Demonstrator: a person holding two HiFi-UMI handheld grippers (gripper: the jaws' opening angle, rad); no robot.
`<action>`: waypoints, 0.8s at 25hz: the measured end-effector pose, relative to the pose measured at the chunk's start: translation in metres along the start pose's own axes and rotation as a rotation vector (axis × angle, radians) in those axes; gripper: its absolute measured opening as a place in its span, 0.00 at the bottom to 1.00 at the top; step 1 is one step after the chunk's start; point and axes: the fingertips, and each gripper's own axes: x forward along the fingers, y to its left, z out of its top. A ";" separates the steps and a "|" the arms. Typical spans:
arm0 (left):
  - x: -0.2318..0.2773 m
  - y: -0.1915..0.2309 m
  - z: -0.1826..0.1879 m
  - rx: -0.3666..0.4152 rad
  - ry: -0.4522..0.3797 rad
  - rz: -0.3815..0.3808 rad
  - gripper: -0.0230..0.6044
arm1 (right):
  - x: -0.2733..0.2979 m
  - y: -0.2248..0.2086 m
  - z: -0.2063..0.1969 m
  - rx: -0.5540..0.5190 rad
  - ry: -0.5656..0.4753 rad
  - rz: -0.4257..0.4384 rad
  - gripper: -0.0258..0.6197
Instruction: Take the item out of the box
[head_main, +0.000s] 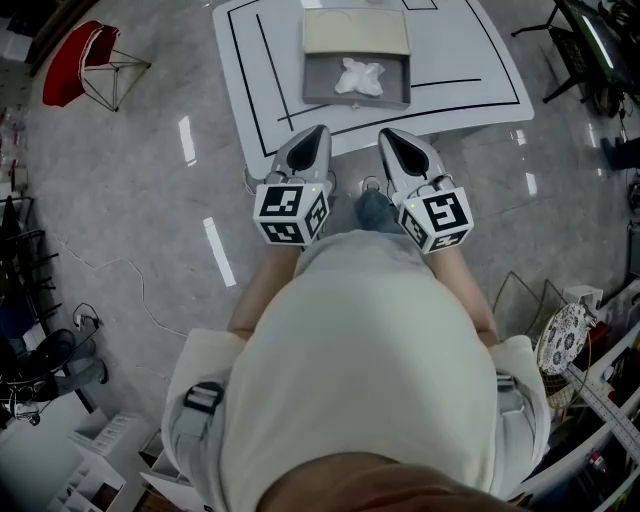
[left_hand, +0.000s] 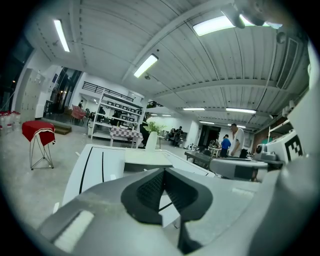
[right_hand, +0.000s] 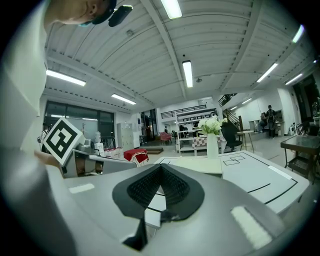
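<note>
Here, crumpled white item lies crosswise in box

A white table with black lines carries an open grey box.

The worktop was white with black lines. The box was grey, its lid cream, the item white. The left gripper and right gripper were grey, their cubes black-and-white.
</note>
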 end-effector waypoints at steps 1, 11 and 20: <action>0.006 -0.001 0.002 -0.002 0.002 0.000 0.04 | 0.003 -0.005 0.002 -0.001 0.003 0.003 0.04; 0.063 -0.004 0.011 -0.006 0.051 0.023 0.04 | 0.028 -0.055 0.015 -0.016 0.015 0.046 0.04; 0.108 0.004 0.019 -0.004 0.079 0.062 0.04 | 0.058 -0.093 0.032 -0.036 0.010 0.092 0.04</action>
